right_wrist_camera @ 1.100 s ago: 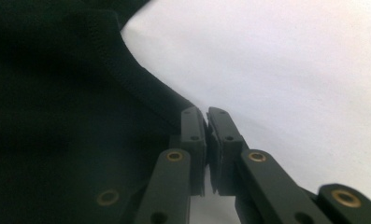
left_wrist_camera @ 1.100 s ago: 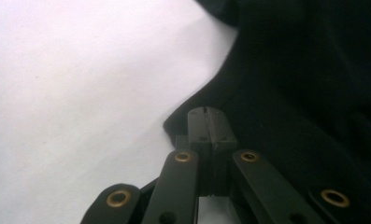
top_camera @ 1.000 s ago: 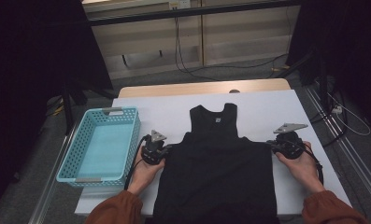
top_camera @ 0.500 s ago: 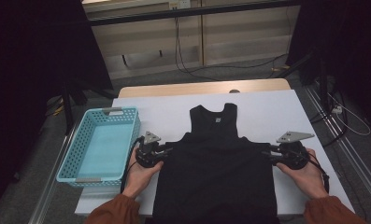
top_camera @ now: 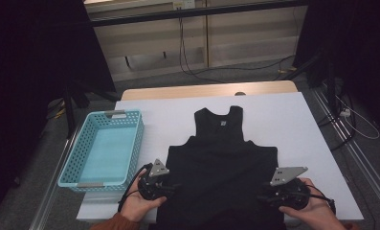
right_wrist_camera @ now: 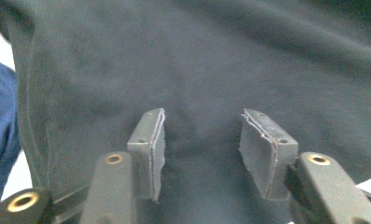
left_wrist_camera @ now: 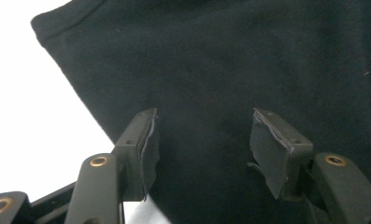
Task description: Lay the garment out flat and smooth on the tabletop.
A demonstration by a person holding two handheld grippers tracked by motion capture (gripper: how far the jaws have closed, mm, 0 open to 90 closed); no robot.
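Top (top_camera: 221,167): flat on table, lower part doubled up, likely mid-fold.
Left gripper (left_wrist_camera: 202,140): jaws just opened, part open, holding nothing.
Right gripper (right_wrist_camera: 202,149): same, cloth released.

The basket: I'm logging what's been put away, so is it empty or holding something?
Empty. The high view shows the blue basket with its bare floor, left of the black top.

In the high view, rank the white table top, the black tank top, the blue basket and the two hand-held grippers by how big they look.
Largest to smallest, as they look:
1. white table top
2. black tank top
3. blue basket
4. left hand-held gripper and right hand-held gripper: these look alike, so no ranking between them.
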